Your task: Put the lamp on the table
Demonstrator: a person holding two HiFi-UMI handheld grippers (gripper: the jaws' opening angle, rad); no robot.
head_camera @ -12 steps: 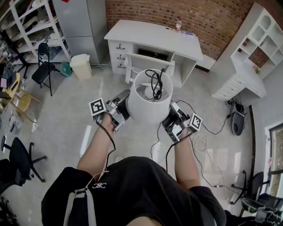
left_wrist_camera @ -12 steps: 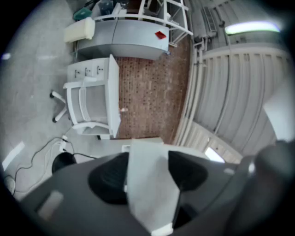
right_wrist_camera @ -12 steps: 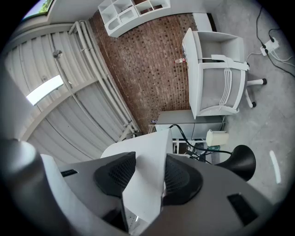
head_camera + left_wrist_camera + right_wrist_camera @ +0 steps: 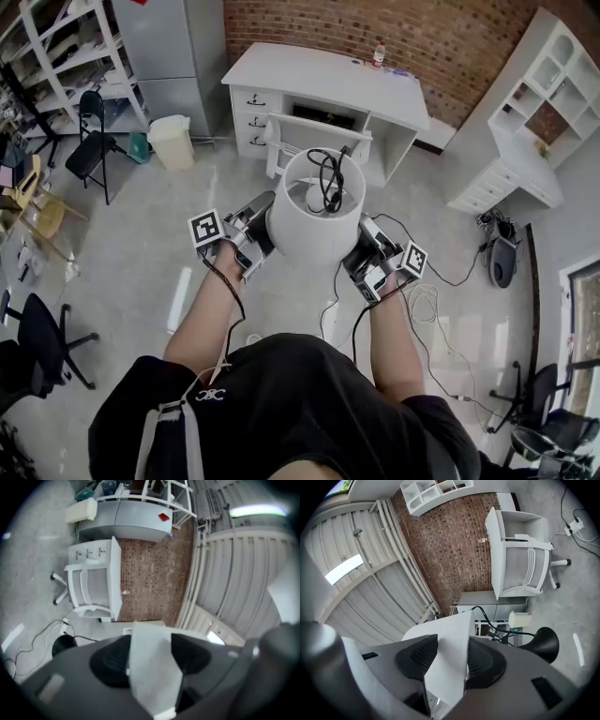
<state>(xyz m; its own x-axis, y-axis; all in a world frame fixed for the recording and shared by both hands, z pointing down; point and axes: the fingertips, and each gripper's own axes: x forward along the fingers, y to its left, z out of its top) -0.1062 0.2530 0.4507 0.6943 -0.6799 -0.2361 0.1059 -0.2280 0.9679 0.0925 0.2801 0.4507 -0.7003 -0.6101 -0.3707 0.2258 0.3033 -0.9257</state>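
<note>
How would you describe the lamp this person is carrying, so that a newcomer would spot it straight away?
Start at the white desk against the brick wall; the person stands just in front of it. The left gripper and the right gripper each clamp one side of the lamp. It is a white drum-shaped shade, open on top, and the only thing here with a black cord coiled inside.

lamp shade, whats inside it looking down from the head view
A looped black cord lies inside the lamp shade, over a pale round fitting. Anything lower down is covered by the cord and the shade's wall.
</note>
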